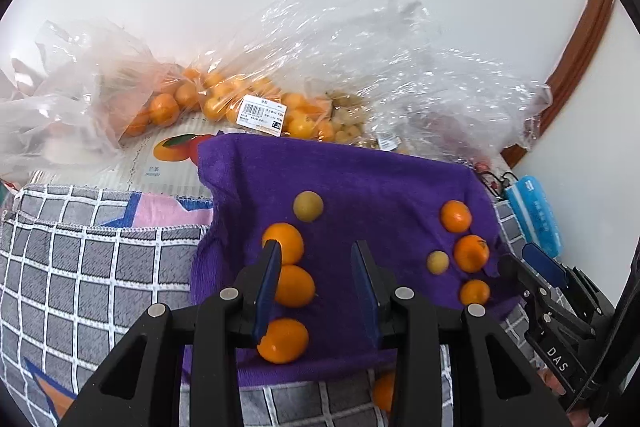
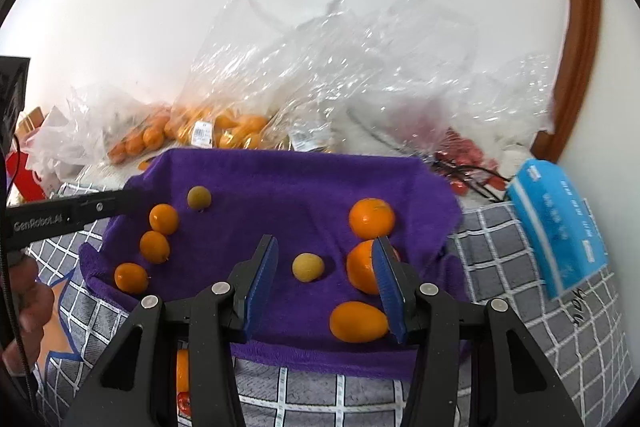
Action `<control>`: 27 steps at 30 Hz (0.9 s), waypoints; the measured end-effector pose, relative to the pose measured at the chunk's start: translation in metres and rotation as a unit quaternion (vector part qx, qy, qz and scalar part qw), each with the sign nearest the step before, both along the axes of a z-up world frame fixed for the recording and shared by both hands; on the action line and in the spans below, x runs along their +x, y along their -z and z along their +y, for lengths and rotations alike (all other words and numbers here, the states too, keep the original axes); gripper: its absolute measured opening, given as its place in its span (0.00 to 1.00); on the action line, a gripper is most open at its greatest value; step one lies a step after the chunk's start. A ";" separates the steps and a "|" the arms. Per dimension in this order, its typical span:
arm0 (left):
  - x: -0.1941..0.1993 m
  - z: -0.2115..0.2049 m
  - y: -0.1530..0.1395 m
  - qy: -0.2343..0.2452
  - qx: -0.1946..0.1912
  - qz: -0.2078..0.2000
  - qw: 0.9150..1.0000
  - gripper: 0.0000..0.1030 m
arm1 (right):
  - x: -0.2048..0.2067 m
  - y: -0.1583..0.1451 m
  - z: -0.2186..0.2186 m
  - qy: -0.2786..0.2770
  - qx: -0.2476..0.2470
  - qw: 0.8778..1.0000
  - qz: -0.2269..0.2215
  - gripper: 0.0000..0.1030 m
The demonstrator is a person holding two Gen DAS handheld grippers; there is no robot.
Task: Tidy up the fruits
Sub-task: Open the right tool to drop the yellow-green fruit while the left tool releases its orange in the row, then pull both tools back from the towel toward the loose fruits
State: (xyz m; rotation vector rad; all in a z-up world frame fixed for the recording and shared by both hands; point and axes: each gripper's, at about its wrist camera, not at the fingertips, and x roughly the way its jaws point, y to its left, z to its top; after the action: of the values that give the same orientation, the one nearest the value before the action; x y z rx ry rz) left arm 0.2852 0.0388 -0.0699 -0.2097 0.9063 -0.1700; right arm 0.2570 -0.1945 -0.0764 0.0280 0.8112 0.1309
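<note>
A purple cloth [image 1: 360,179] lies spread on a checked blanket with small fruits on it. At its left, three orange kumquats [image 1: 294,285] lie in a row below a yellow-green fruit [image 1: 308,206]. At its right are orange mandarins [image 1: 471,253] and a small yellow fruit [image 1: 437,261]. My left gripper [image 1: 317,247] hovers above the left row, open and empty. My right gripper [image 2: 325,241] hangs open over the right group. The small yellow fruit [image 2: 308,267] lies on the cloth [image 2: 280,179] below its gap. A mandarin [image 2: 362,271] is partly hidden behind the right finger, with a kumquat [image 2: 358,321] nearer.
Clear plastic bags of orange fruit [image 1: 224,99] and crumpled wrap [image 2: 360,67] crowd the back by the white wall. A blue tissue pack [image 2: 556,227] lies at the right. One orange fruit [image 1: 384,391] sits off the cloth's near edge on the checked blanket [image 1: 100,267]. A hand [image 2: 28,307] shows at the left.
</note>
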 end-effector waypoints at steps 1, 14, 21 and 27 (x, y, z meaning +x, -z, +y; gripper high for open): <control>-0.003 -0.001 -0.002 -0.001 0.000 -0.001 1.000 0.33 | -0.003 -0.003 -0.001 -0.001 0.003 1.000 0.002 0.47; -0.054 -0.003 -0.023 0.003 0.007 -0.017 1.000 0.33 | -0.048 -0.022 0.010 -0.014 0.016 0.999 0.028 0.43; -0.084 0.002 -0.033 0.007 0.009 -0.024 1.000 0.33 | -0.071 -0.032 0.011 -0.017 0.024 0.999 0.028 0.43; -0.104 0.008 -0.037 0.005 0.006 -0.023 1.000 0.33 | -0.086 -0.041 0.010 -0.009 0.029 0.999 0.021 0.43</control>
State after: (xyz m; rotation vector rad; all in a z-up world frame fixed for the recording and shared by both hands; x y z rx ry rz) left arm 0.1815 0.0468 -0.0326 -0.1889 0.8632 -0.1769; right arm 0.1708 -0.1846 -0.0350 0.0774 0.8501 0.1719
